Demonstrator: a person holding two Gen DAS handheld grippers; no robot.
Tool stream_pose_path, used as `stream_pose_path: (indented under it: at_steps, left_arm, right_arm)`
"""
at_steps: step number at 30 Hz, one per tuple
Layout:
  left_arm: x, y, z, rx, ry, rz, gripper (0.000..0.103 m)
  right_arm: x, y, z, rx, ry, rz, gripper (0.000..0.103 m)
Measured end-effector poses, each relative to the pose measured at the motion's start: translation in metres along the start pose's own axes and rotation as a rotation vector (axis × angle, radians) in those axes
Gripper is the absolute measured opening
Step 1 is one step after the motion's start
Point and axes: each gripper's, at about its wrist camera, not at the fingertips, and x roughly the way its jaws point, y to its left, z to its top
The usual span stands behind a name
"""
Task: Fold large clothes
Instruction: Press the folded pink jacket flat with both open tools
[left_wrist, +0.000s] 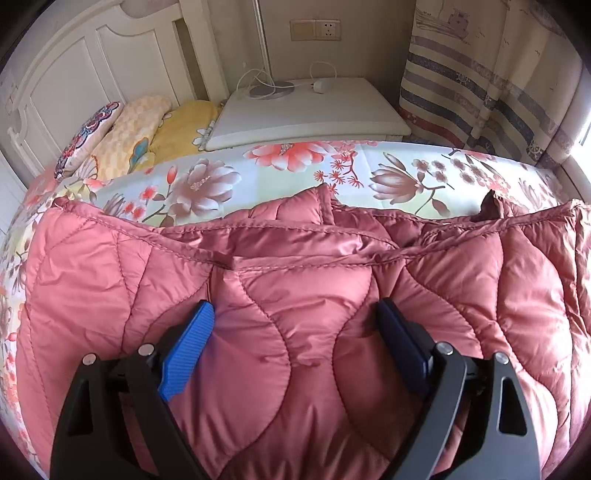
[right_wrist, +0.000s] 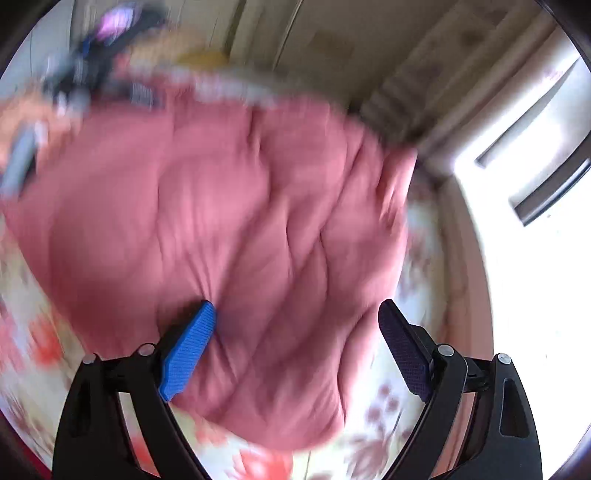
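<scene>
A pink quilted down jacket (left_wrist: 295, 295) lies folded on a floral bedsheet (left_wrist: 288, 166). My left gripper (left_wrist: 295, 314) is open just above the jacket's middle, its blue fingers (left_wrist: 188, 350) spread wide with nothing between them. In the right wrist view, which is motion-blurred, the same jacket (right_wrist: 221, 221) fills the centre. My right gripper (right_wrist: 297, 314) is open over the jacket's near edge and holds nothing. The other hand-held gripper (right_wrist: 74, 81) shows blurred at the upper left beyond the jacket.
A white nightstand (left_wrist: 310, 114) with a lamp base and cable stands behind the bed. Pillows (left_wrist: 122, 136) lie at the white headboard (left_wrist: 92, 74) on the left. A striped curtain (left_wrist: 480, 92) hangs at the right. A bright window (right_wrist: 535, 184) is at the right.
</scene>
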Motion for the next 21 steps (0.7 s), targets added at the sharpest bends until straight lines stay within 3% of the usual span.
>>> stream_pose_path:
  at_steps: [3, 9, 11, 13, 15, 17, 18, 21]
  left_arm:
    - [0.000, 0.000, 0.000, -0.001, 0.000, -0.003, 0.091]
    - [0.001, 0.001, -0.001, -0.002, -0.009, -0.007, 0.091]
    - [0.001, 0.000, -0.001, -0.002, -0.009, -0.006, 0.091]
    - [0.000, 0.001, -0.002, -0.001, -0.010, -0.010, 0.091]
    - [0.000, 0.002, -0.002, -0.002, -0.010, -0.012, 0.091]
    - [0.000, 0.002, -0.002, -0.001, -0.011, -0.011, 0.091]
    - [0.001, 0.002, -0.002, -0.002, -0.011, -0.009, 0.091]
    - [0.000, 0.002, -0.002, -0.004, -0.011, -0.013, 0.091]
  right_arm:
    - [0.009, -0.030, -0.009, 0.132, 0.010, 0.124, 0.091]
    - [-0.042, -0.014, -0.011, 0.003, -0.027, -0.080, 0.092]
    - [-0.023, -0.016, -0.022, -0.016, 0.052, -0.225, 0.093]
    - [-0.011, -0.023, -0.030, 0.044, 0.051, -0.156, 0.094]
    - [-0.025, -0.029, -0.021, 0.039, 0.034, -0.152, 0.093]
    - [-0.050, -0.041, -0.005, 0.082, -0.041, -0.107, 0.092]
    - [-0.062, -0.049, 0.011, 0.114, -0.092, -0.033, 0.092]
    - [-0.065, -0.058, 0.062, 0.134, -0.194, 0.339, 0.093]
